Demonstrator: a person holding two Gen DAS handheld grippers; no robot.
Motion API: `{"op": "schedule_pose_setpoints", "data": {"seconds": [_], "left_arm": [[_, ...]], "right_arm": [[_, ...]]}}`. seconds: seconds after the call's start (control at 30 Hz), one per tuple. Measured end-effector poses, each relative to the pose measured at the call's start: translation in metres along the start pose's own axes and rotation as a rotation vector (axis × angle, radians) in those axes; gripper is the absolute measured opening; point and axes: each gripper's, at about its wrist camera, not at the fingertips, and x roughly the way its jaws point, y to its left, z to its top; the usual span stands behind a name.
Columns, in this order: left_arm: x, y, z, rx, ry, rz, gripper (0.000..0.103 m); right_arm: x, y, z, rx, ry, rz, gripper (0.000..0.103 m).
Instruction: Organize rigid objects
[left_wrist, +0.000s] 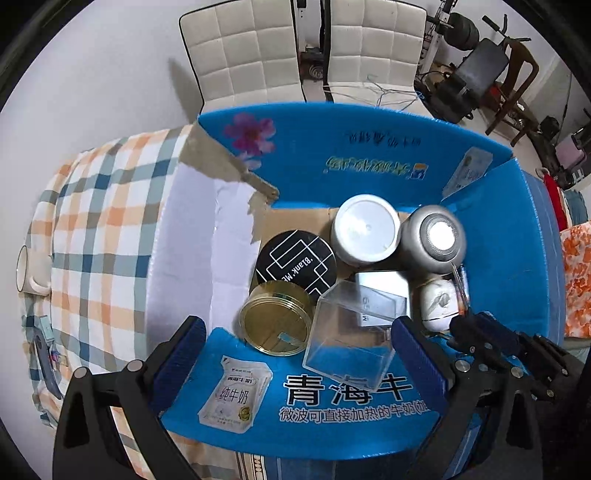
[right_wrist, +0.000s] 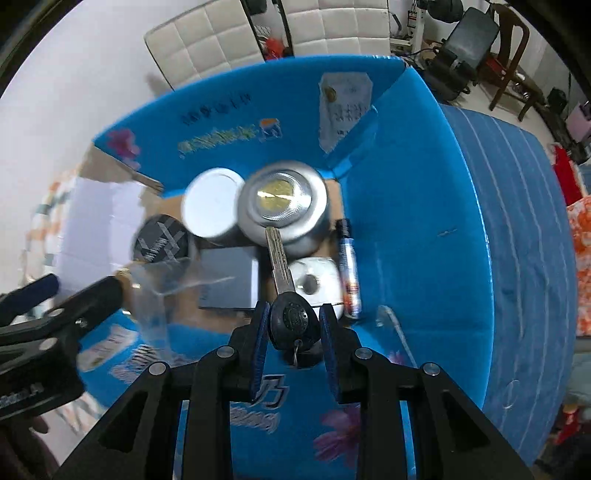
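The right hand-held gripper (right_wrist: 293, 328) holds a black-headed metal car key (right_wrist: 291, 319) between narrow fingers, low centre in the right wrist view. The blade points up over the open blue cardboard box (right_wrist: 406, 206), which already holds a silver round tin (right_wrist: 282, 206), a white-lidded jar (right_wrist: 212, 208), a black round tin with white line pattern (left_wrist: 295, 264), a gold-rimmed round lid (left_wrist: 277, 317), a grey flat box (right_wrist: 229, 278), a white rounded case (right_wrist: 314, 282) and a slim printed tube (right_wrist: 349, 269). The left hand-held gripper (left_wrist: 295, 360) stands wide, empty, with a clear plastic box (left_wrist: 351, 332) tilted on the near flap between its fingers. My guess: the key could pivot in the pinch, since only its head is held, and drop onto the silver tin. The clear box looks likely to slide off the flap if nudged.
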Motion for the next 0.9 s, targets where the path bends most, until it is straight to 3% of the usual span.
{"op": "schedule_pose_setpoints", "data": {"seconds": [0.13,0.33,0.4,0.47,0.6,0.7,0.73,0.9], "left_arm": [[0.01,0.001,-0.001,-0.001,0.019,-0.002,0.103],[0.014,0.003,-0.003,-0.008,0.026,-0.004,0.103],[0.014,0.004,-0.003,-0.009,0.027,-0.003,0.103],[0.015,0.005,-0.004,-0.011,0.029,-0.001,0.103],[0.014,0.008,-0.005,-0.018,0.03,-0.001,0.103],[0.009,0.01,-0.005,-0.02,0.024,0.003,0.103],[0.007,0.011,-0.005,-0.02,0.024,0.003,0.103],[-0.011,0.018,-0.007,-0.033,0.006,0.011,0.103]], "right_arm": [[0.008,0.001,0.005,-0.027,0.004,-0.065,0.027],[0.026,-0.001,0.01,-0.015,0.082,-0.108,0.027],[0.029,-0.003,0.011,-0.012,0.093,-0.131,0.032],[0.032,-0.006,0.01,0.001,0.107,-0.126,0.047],[0.027,-0.006,0.009,0.001,0.1,-0.12,0.058],[0.02,-0.002,0.008,-0.006,0.086,-0.117,0.076],[0.016,0.0,0.006,-0.014,0.077,-0.128,0.087],[0.001,0.004,0.009,-0.028,0.048,-0.151,0.09]]}}
